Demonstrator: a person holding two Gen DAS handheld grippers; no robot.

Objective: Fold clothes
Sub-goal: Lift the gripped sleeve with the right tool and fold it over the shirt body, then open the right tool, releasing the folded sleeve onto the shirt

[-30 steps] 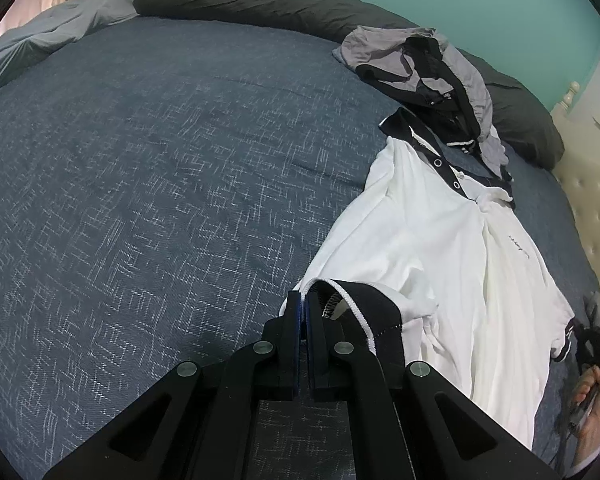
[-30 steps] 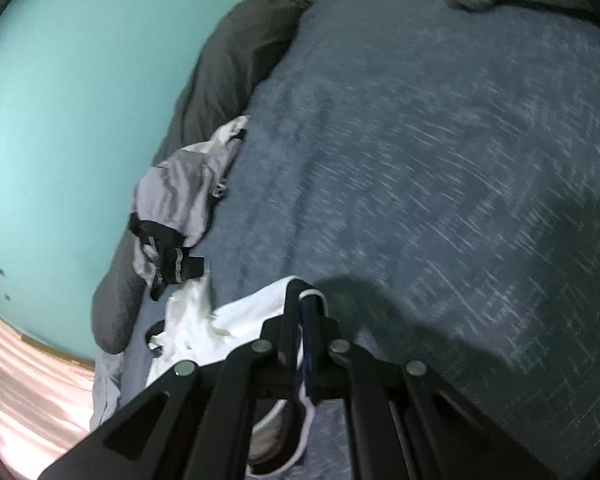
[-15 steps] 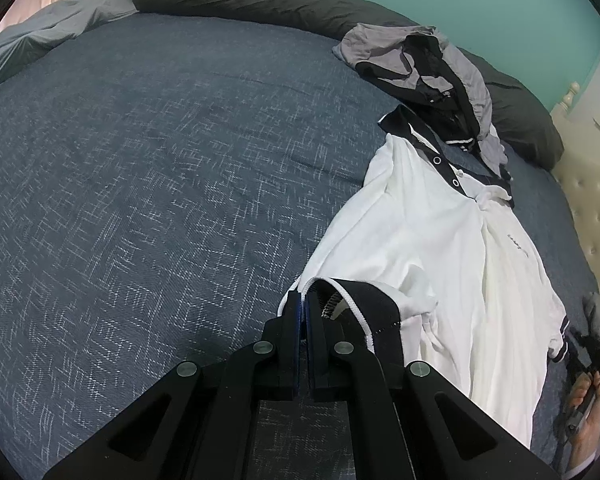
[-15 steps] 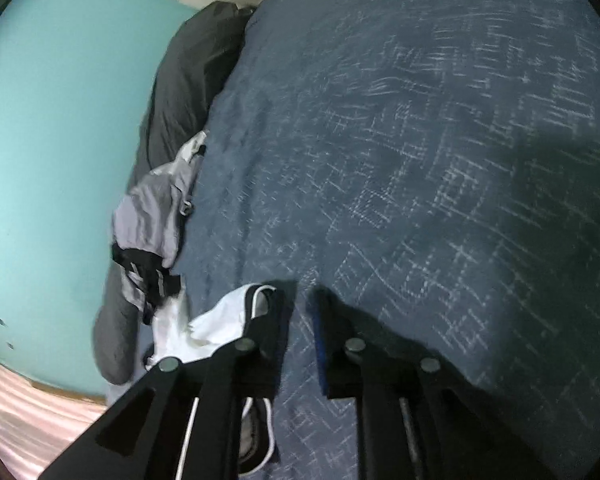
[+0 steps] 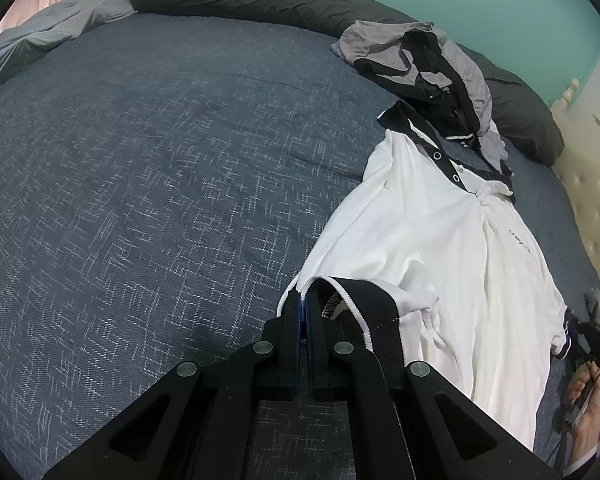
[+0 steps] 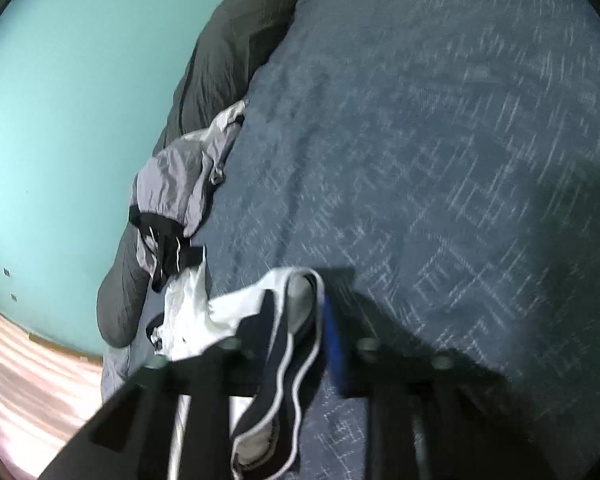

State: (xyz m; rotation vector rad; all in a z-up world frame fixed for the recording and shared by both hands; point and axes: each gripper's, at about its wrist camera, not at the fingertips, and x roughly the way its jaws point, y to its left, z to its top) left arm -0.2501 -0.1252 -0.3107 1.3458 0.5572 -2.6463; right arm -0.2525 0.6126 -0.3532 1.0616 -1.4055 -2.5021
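Left gripper (image 5: 303,300) low over bed (image 5: 148,184), jaws clamped on white polo shirt (image 5: 440,240) sleeve cuff. Right gripper (image 6: 288,320) tilted, jaws apart, cuff lying between them.

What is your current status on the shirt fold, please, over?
Left gripper shut on white polo shirt at its dark sleeve cuff. Right gripper open, blurred, cuff between the fingers. Grey and black garment overlaps the collar end.

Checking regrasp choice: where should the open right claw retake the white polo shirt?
Grip the dark-banded sleeve cuff of the white polo shirt, coming along the bed from its outer edge. The cuff gapes between the open right claw fingers, offering a firm doubled edge.
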